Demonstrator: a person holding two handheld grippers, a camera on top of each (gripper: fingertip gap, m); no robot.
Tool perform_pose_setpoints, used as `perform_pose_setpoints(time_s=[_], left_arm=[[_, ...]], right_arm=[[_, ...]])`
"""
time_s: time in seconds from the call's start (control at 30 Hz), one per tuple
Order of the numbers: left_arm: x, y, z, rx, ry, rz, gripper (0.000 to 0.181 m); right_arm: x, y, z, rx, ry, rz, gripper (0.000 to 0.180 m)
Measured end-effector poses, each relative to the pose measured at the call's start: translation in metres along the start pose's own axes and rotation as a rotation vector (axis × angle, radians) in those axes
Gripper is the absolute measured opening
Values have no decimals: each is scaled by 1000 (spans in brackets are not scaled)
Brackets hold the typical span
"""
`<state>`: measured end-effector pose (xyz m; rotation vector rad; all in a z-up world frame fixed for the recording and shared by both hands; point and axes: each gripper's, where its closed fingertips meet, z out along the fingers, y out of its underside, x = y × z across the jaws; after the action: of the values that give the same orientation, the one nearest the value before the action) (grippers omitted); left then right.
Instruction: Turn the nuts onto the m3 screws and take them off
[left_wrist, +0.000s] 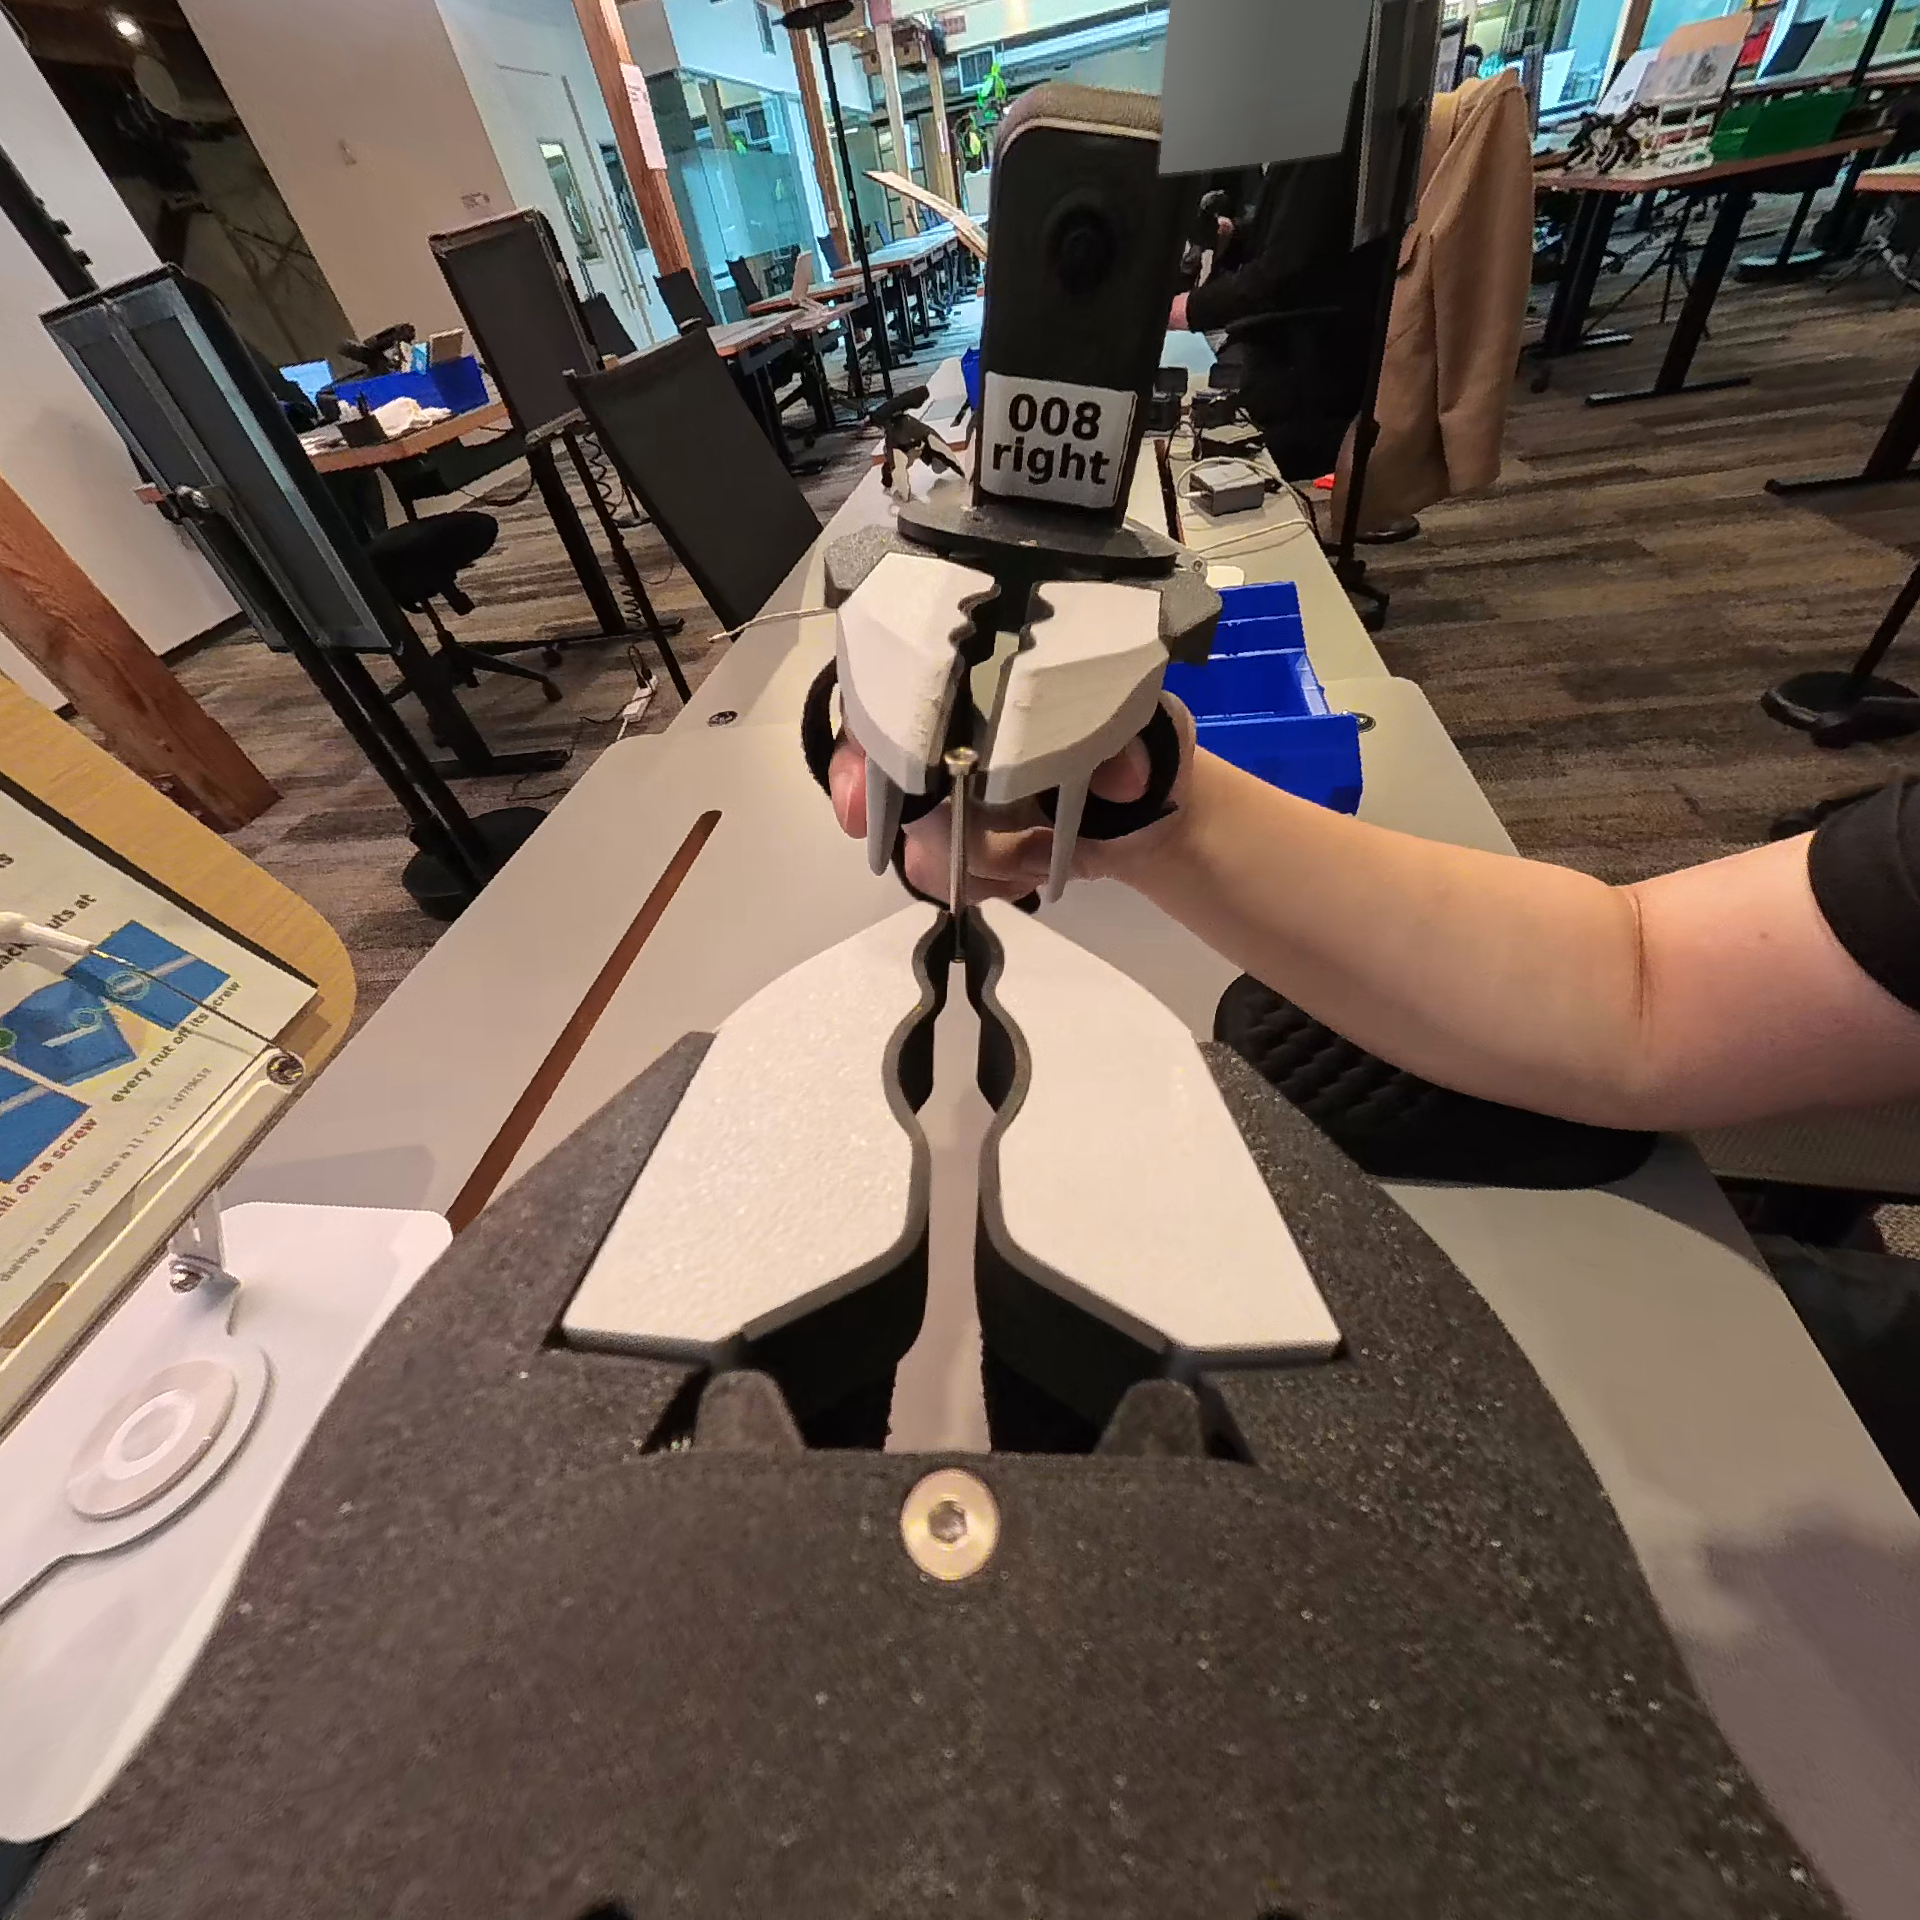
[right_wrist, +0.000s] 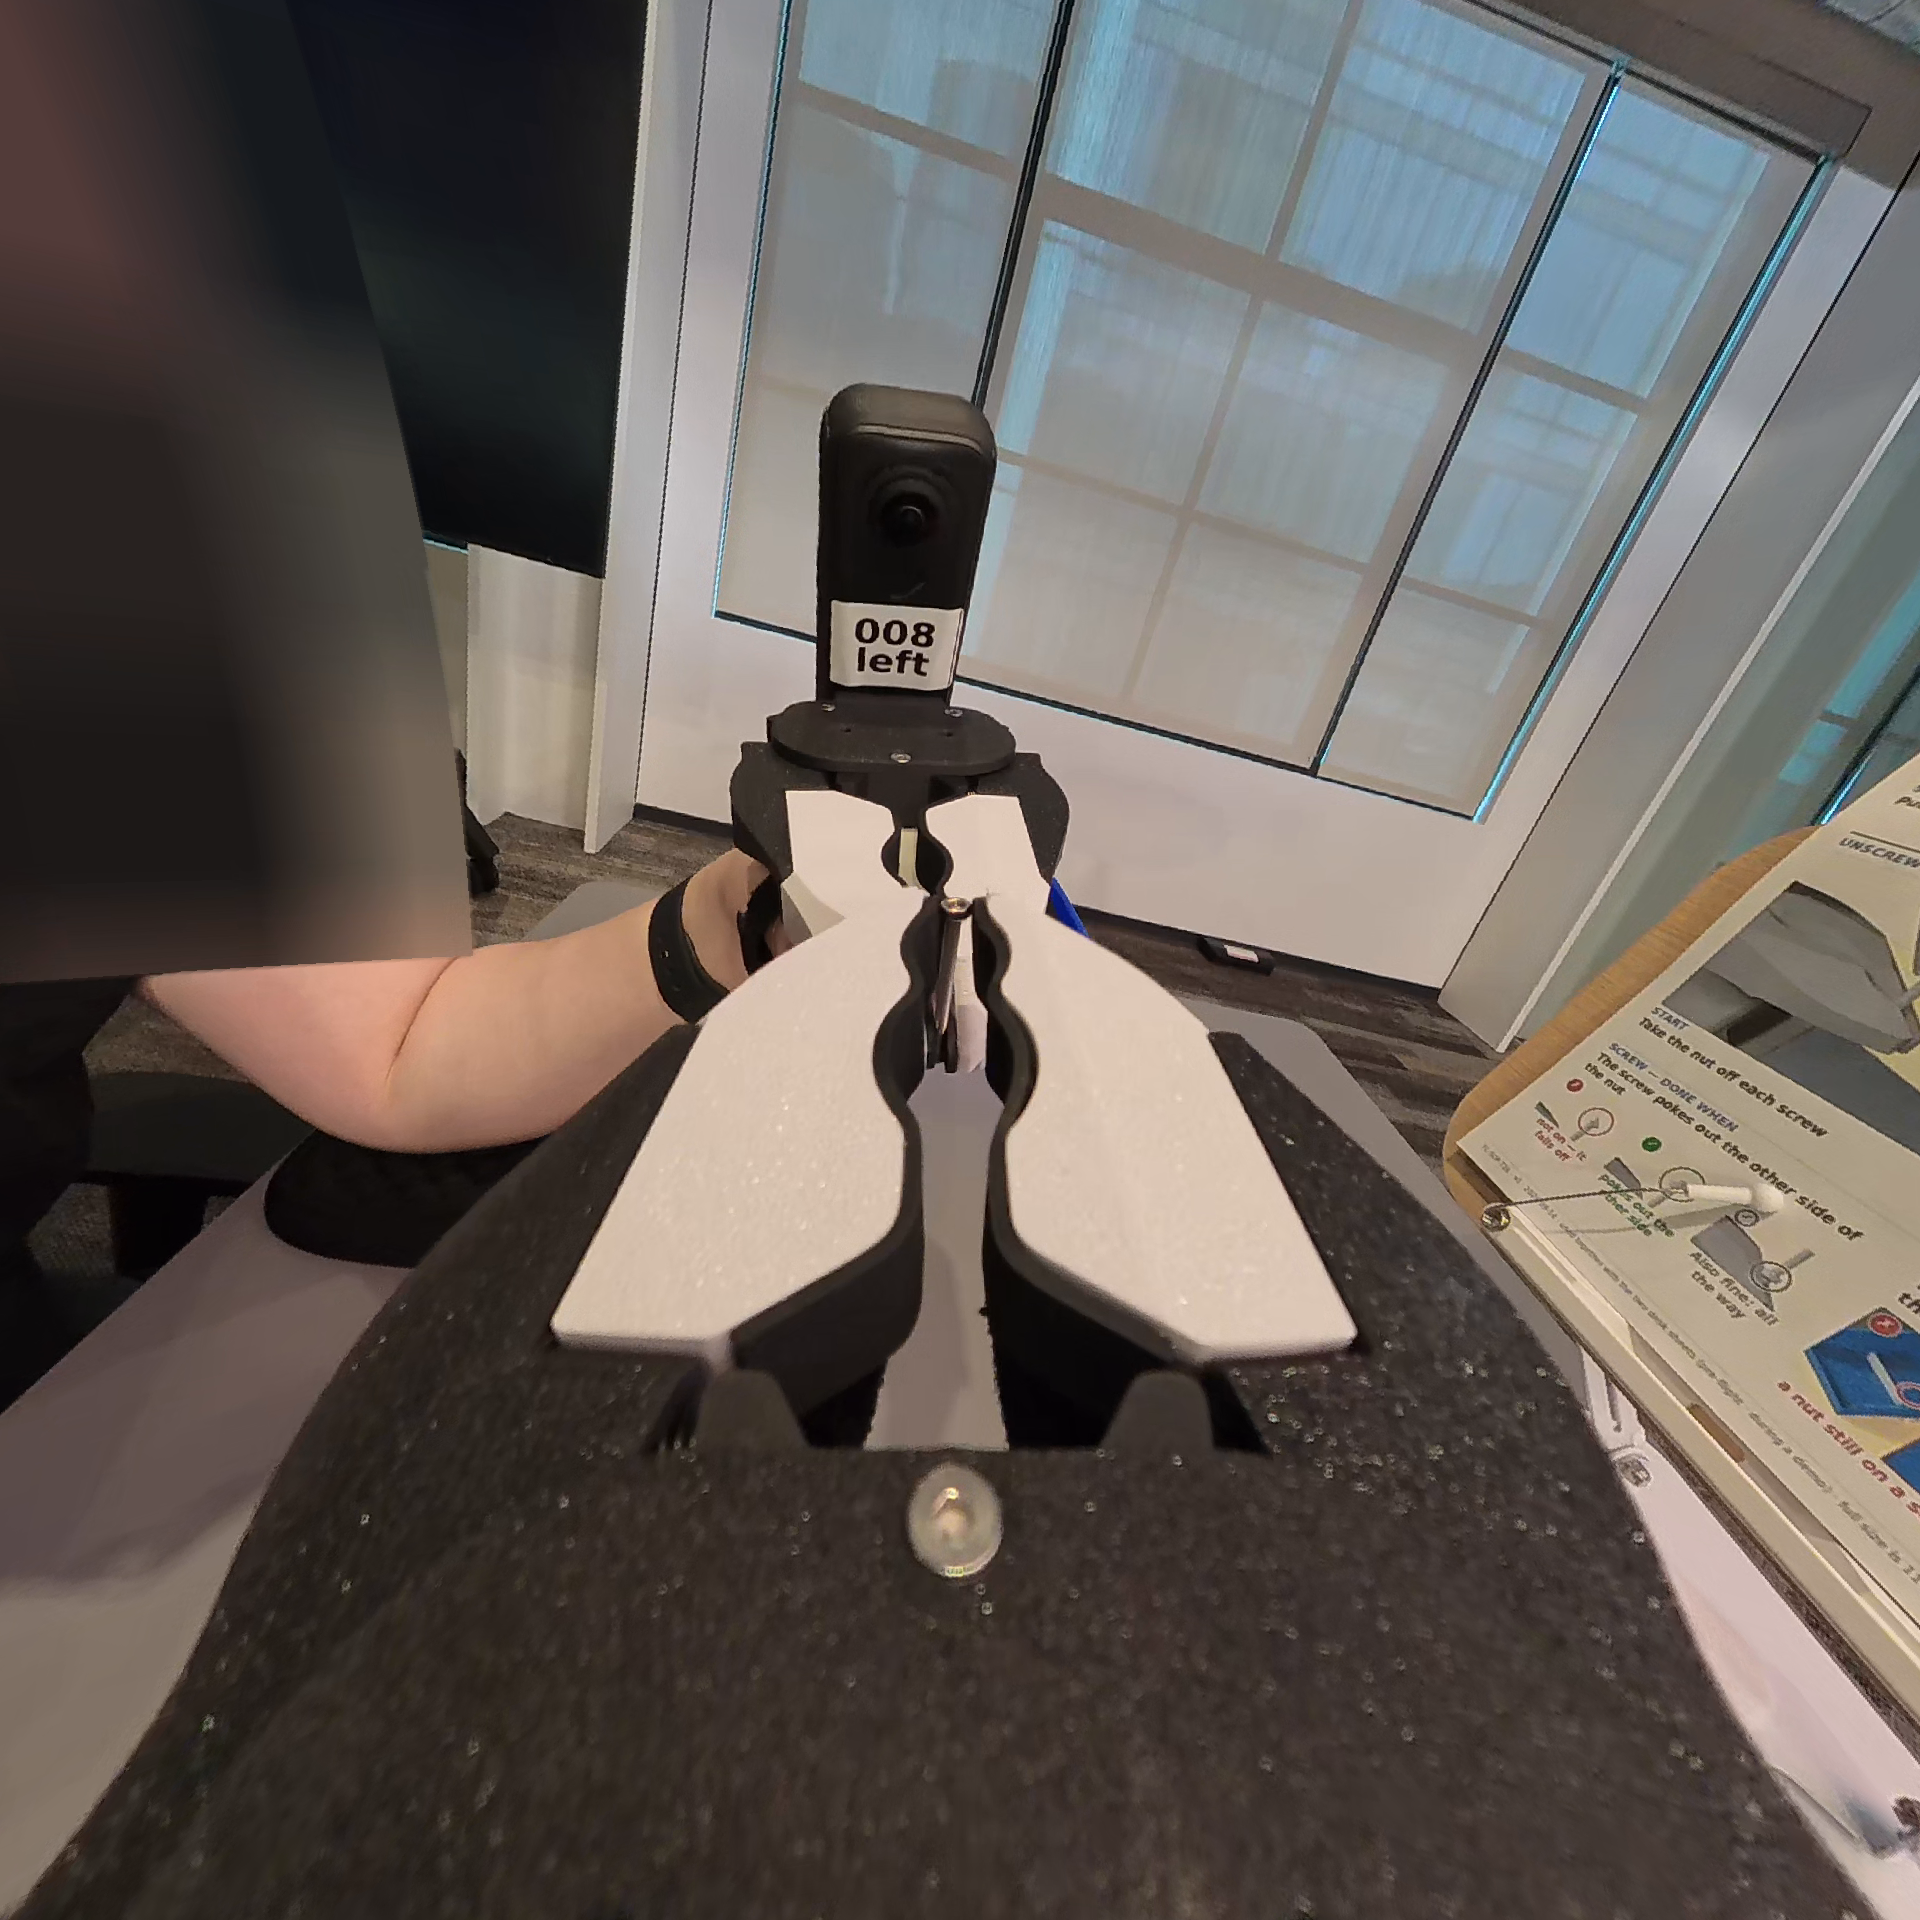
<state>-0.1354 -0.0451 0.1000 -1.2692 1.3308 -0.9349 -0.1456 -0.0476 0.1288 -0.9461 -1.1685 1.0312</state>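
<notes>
A thin metal screw (left_wrist: 957, 847) stands roughly upright between the two grippers, head up. My right gripper (left_wrist: 962, 771) faces the left wrist camera and is shut on the screw just under its head. In the right wrist view the screw (right_wrist: 945, 977) hangs down through the gap behind my right gripper's tips (right_wrist: 954, 906). My left gripper (left_wrist: 954, 928) is shut around the screw's lower end. A small dark nut (right_wrist: 942, 1055) seems to sit there, mostly hidden by the fingers. The left gripper (right_wrist: 940, 896) faces the right wrist camera.
Both grippers are held above a grey table (left_wrist: 623, 935). An instruction board on a stand (left_wrist: 125, 1039) is at my left side and also shows in the right wrist view (right_wrist: 1714, 1195). Blue bins (left_wrist: 1268, 707) stand behind the right gripper. The person's forearm rests on a black pad (left_wrist: 1403, 1122). The tips of both grippers are at nearly the same place.
</notes>
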Motion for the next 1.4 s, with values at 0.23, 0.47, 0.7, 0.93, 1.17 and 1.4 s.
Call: perform_pose_setpoints(time_s=[0.23,0.47,0.7,0.93,1.17,1.4], left_arm=[[0,-5,-2,32,-4,8,2],[-6,-8,-3,49,-44,-3,2],[-18,-7,-5,50,-108,-33,2],[-23,-6,-6,50,-134,-49,2],[-22,1,-6,-4,-133,-8,2],[-17,3,-3,-28,-126,45,2]], right_arm=[[0,-5,3,47,3,-3,5],[5,-8,5,49,59,-26,6],[18,-5,8,30,160,-49,6],[24,-3,11,17,211,-54,6],[21,3,10,-41,167,-8,6],[15,6,5,-82,118,17,6]])
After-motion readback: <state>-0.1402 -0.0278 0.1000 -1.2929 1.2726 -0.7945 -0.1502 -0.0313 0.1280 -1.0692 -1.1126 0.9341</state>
